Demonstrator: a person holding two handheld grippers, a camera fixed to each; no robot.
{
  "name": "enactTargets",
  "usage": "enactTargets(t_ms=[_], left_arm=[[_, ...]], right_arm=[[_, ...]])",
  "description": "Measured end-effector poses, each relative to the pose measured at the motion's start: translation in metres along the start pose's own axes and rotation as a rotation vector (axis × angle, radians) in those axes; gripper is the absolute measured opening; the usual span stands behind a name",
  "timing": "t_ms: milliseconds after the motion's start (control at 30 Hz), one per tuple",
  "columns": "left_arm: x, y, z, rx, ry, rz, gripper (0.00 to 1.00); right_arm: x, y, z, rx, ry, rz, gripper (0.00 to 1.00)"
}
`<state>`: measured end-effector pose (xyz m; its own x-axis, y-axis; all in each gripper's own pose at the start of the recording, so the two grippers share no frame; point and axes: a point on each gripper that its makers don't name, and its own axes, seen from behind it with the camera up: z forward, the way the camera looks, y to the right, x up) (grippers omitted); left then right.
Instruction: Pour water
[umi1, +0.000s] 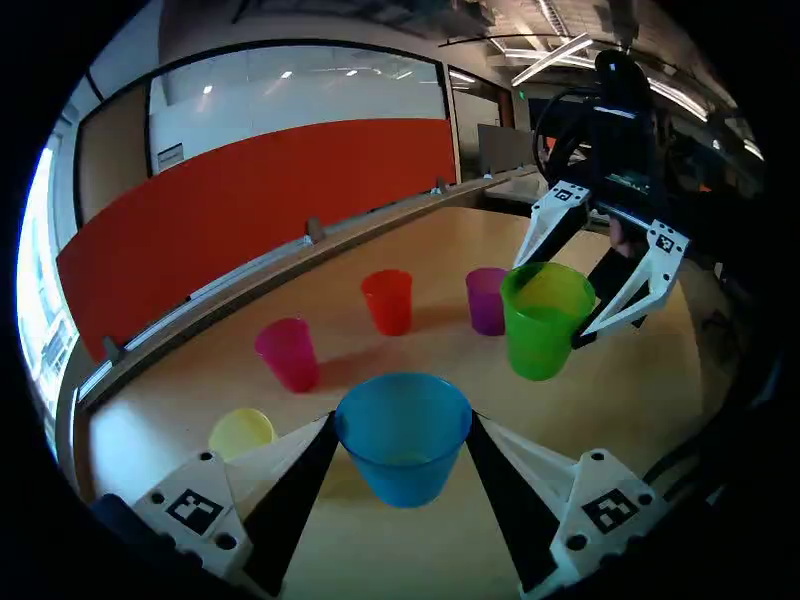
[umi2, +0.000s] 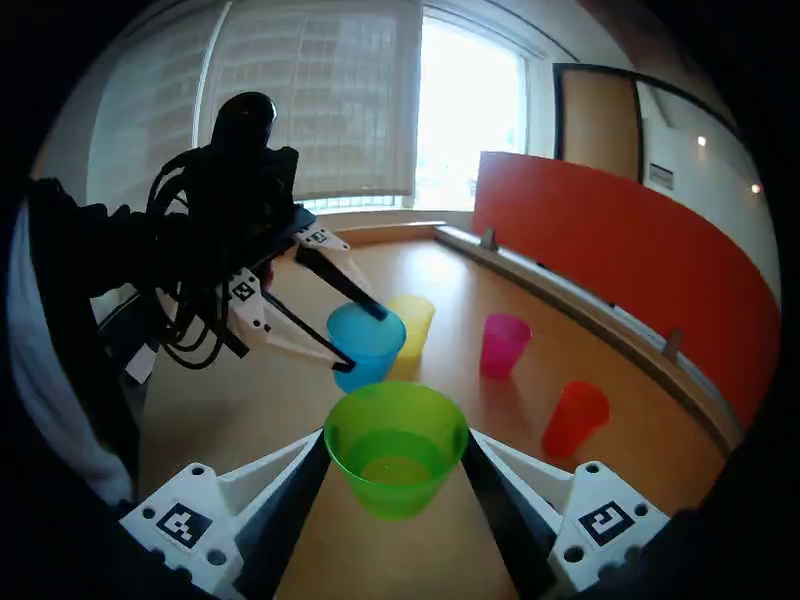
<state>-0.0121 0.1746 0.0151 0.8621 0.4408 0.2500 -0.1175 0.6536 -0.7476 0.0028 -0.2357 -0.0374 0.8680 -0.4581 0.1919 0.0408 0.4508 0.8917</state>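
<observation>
Left gripper (umi1: 400, 425) clamps the blue cup (umi1: 403, 462) upright. Right gripper (umi2: 396, 438) clamps the green cup (umi2: 395, 482), which seemingly holds a little liquid.

I get harsh backlight in the right gripper view — the tall window with white blinds (umi2: 330, 100) burns out to near white, and the left gripper (umi2: 362, 340) in front of it drops almost to silhouette. The translucent green plastic cup (umi2: 396, 450) close to the lens glows where daylight passes through it.

The left gripper view reads dimmer and warmer. Long white ceiling strip lights (umi1: 550, 58) flare at upper right. A soft shadow stretches rightward from the small pink plastic cup (umi1: 288, 352) across the pale wooden tabletop (umi1: 620, 400). The translucent blue plastic cup (umi1: 403, 435) is crisp. Small glints dot the glossy white wall panel (umi1: 300, 100). The long orange partition wall (umi1: 250, 210) bows hard — fisheye — and detail smears toward the rim.
</observation>
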Motion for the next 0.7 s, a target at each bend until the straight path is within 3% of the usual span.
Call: enactTargets(t_ms=[700], left_arm=[[-0.030, 0.021, 0.025, -0.058, -0.077, 0.019, 0.90]], right_arm=[[-0.042, -0.001, 0.013, 0.027, -0.075, 0.035, 0.92]])
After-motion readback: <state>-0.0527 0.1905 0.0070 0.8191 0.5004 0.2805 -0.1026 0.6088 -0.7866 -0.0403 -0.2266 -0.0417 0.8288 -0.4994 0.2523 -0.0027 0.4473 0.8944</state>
